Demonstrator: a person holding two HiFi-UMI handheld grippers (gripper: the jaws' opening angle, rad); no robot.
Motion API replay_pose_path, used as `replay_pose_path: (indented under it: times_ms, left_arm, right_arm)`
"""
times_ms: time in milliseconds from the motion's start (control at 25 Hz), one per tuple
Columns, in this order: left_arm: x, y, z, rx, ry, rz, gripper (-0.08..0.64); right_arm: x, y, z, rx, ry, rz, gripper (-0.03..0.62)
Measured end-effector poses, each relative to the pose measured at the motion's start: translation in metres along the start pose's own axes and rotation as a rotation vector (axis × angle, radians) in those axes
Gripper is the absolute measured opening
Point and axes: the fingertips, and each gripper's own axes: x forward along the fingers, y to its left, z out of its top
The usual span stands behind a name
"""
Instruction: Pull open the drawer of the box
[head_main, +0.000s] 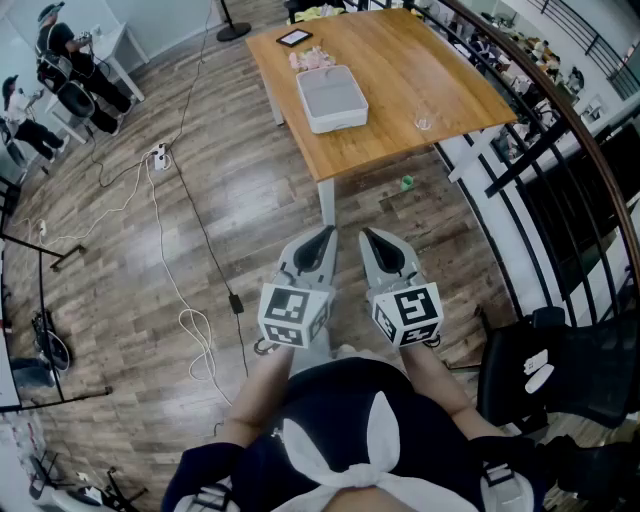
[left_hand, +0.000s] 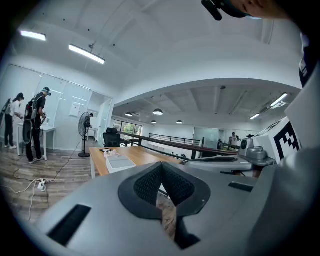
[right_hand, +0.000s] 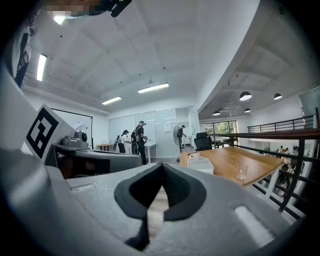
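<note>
box (head_main: 332, 98) sat on table (head_main: 400, 60), well apart from both tools | left gripper (head_main: 322, 238) pressed together, empty | right gripper (head_main: 372, 240) same | box looked light, stiff plastic, probably slides: pinch drawer front, brace the body

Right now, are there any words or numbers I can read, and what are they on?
No readable words or numbers anywhere.
Left gripper and right gripper: only black-and-white square marker patterns, no letters.
Wall sheet: too small to read.
</note>
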Motion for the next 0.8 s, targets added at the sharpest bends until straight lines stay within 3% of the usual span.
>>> replay_pose_path:
  times_ms: [200, 640, 800]
  left_arm:
    - [0.009, 0.018, -0.012, 0.0, 0.028, -0.016, 0.017]
    - [0.03, 0.079, 0.003, -0.007, 0.012, -0.037, 0.017]
    - [0.034, 0.1, -0.01, 0.045, 0.046, -0.061, 0.017]
  right_arm:
    - [0.022, -0.002, -0.007, 0.001, 0.003, -0.007, -0.003]
    - [0.078, 0.001, -0.007, 0.03, 0.028, -0.024, -0.002]
    - [0.102, 0.009, -0.01, 0.03, 0.03, -0.024, -0.002]
